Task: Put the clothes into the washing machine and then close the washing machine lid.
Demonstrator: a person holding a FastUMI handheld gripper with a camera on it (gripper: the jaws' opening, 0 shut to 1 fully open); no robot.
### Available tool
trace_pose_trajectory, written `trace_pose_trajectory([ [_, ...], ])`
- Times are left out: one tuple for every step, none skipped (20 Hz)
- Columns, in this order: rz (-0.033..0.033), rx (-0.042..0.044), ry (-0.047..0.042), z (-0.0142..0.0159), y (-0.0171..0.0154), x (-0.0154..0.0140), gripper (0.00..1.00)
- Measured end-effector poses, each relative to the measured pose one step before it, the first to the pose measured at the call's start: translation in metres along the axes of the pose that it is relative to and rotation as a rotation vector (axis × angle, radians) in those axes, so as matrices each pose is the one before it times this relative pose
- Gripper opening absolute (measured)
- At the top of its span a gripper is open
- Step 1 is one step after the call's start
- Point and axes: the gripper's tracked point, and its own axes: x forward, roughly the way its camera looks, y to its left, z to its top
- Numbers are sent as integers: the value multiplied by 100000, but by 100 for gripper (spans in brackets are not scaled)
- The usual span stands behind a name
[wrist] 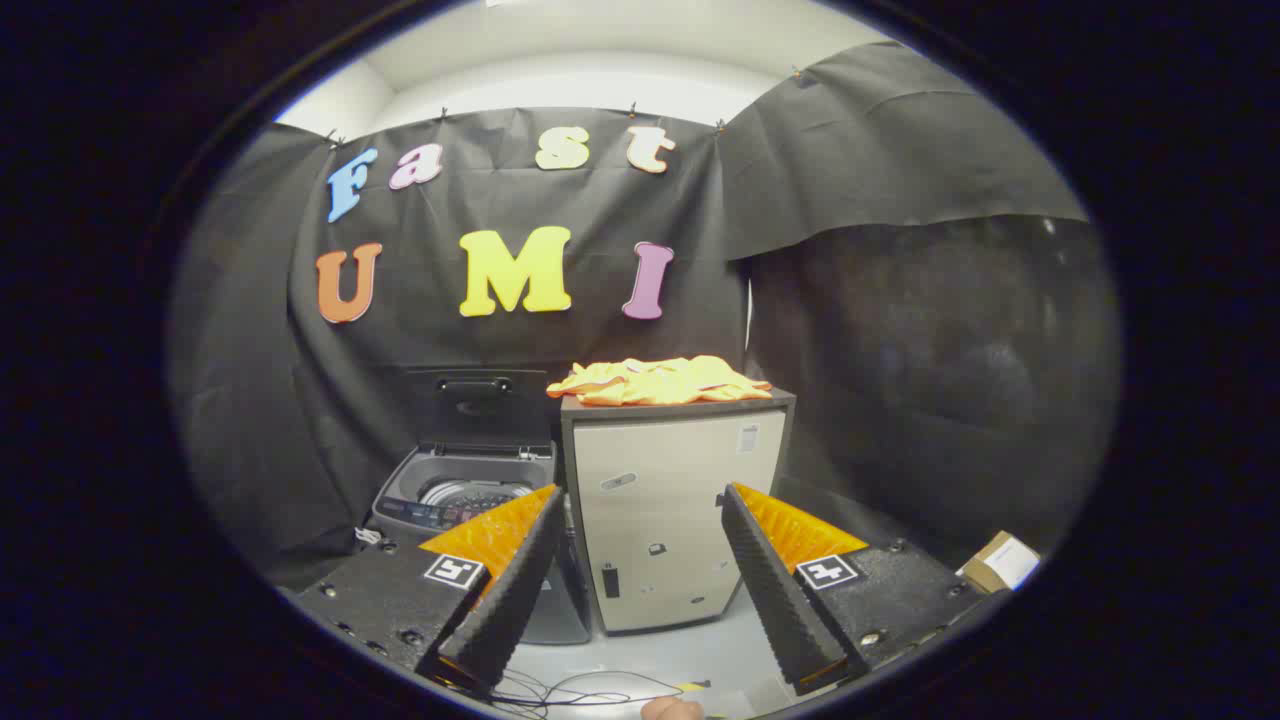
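The gripper (pixel 640 505) is spread wide with nothing between its fingers, which frame a small pale cabinet (pixel 672 510) standing well beyond them on the floor. A heap of orange and yellow clothes (pixel 660 381) lies on the cabinet's dark top. Just beside the cabinet stands the washing machine (pixel 470 500), its lid (pixel 478 404) raised upright against the black cloth wall, its drum partly hidden by one finger.

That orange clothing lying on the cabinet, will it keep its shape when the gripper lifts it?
Probably not. The orange clothes lie flat and rumpled on the cabinet, so they will likely droop from the pinch point. They look thin, so probably light. The gripper is open, well short of them, and a trailing edge might drag.
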Motion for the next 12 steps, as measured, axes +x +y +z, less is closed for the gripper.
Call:
trace_pose_trajectory([
  [394, 256, 141, -136, 110, 67, 99],
  [-136, -150, -273, 111, -17, 37, 99],
  [-115, -851, -795, 152, -40, -39, 99],
  [-21, -1037, -511, 181, -28, -67, 99],
  [317, -783, -323, 84, 85, 48, 99],
  [164, -247, -221, 123, 52, -52, 99],
  [501, 235, -82, 76, 107, 114, 99],
  [345, 108, 122, 92, 156, -43, 99],
  [262, -61, -57, 3, 56, 33, 99],
  [309, -47, 394, 15, 70, 74, 99],
  [197, 413, -317, 100, 51, -26, 99],
  [-222, 254, -212, 228, 19, -12, 99],
])
